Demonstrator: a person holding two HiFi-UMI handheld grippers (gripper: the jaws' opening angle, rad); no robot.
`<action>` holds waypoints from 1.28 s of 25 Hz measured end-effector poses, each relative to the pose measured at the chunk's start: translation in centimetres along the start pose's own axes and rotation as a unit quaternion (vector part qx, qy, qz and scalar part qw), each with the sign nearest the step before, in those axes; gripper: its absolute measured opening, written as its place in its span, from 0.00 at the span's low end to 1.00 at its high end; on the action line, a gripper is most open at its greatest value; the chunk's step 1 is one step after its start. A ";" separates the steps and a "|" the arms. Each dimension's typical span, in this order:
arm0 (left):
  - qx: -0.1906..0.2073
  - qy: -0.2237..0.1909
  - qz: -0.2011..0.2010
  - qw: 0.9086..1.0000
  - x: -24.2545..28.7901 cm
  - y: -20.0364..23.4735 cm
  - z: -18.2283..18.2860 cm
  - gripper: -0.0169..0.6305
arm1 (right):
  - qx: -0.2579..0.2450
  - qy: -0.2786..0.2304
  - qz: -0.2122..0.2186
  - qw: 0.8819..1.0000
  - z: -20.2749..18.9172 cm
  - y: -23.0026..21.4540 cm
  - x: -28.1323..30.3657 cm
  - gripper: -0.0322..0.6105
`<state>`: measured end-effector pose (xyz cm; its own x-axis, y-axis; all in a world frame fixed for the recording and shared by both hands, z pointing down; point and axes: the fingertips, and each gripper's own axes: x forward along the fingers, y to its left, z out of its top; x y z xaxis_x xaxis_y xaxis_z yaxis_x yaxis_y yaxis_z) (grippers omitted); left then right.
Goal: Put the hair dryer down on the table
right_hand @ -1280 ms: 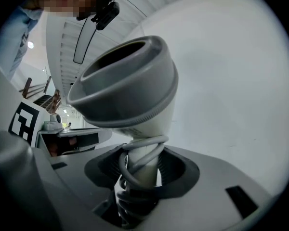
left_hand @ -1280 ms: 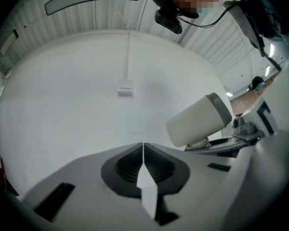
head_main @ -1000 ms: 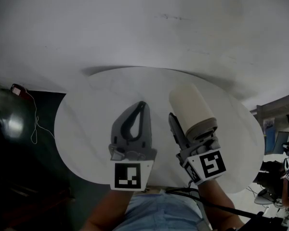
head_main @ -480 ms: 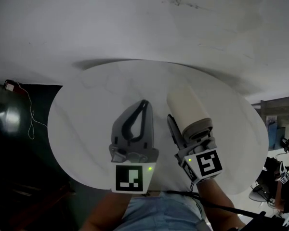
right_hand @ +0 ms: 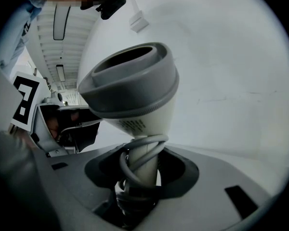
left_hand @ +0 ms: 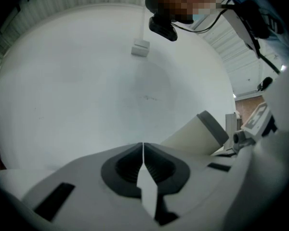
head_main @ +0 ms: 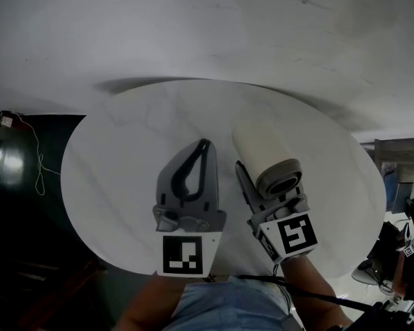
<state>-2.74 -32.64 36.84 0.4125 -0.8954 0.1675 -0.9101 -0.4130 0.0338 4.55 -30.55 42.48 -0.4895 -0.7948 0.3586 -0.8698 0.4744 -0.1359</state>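
Note:
A cream hair dryer (head_main: pixel 261 152) with a grey nozzle ring is held over the round white table (head_main: pixel 117 164), right of its middle. My right gripper (head_main: pixel 261 190) is shut on the dryer's handle. In the right gripper view the hair dryer (right_hand: pixel 135 88) rises from the jaws, with its grey cord wound round the handle (right_hand: pixel 138 170). My left gripper (head_main: pixel 205 145) hovers beside it to the left, shut, tips touching and nothing between them. The left gripper view shows the closed left gripper (left_hand: pixel 143 147) and the hair dryer (left_hand: pixel 195 134) at the right.
Left of the table lies dark floor with a thin white cable (head_main: pixel 40 163). Cluttered equipment (head_main: pixel 403 219) stands past the table's right edge. A pale wall (head_main: pixel 193 26) rises beyond the table. My own lap (head_main: pixel 228 302) is at the near rim.
Both grippers have sunk closer to the table top and shifted slightly left in the head view. The dryer has stayed in the right gripper. The left jaws have stayed shut.

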 end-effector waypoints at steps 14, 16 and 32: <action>-0.028 0.011 0.016 0.999 0.7 2.9 -1.3 0.05 | 0.006 0.085 0.003 0.996 -2.3 0.2 3.5 0.35; -0.028 0.014 0.014 0.999 0.7 3.1 -1.6 0.05 | 0.007 0.094 0.003 0.996 -2.5 0.2 3.9 0.35; -0.040 0.020 0.028 0.999 1.2 4.8 -2.7 0.05 | 0.027 0.162 0.014 0.986 -4.3 -0.6 6.7 0.36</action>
<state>-6.70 -35.23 39.91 0.3610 -0.9084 0.2109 -0.9324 -0.3471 0.1011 2.11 -34.56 48.92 -0.4748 -0.6149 0.6296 -0.8627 0.4665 -0.1950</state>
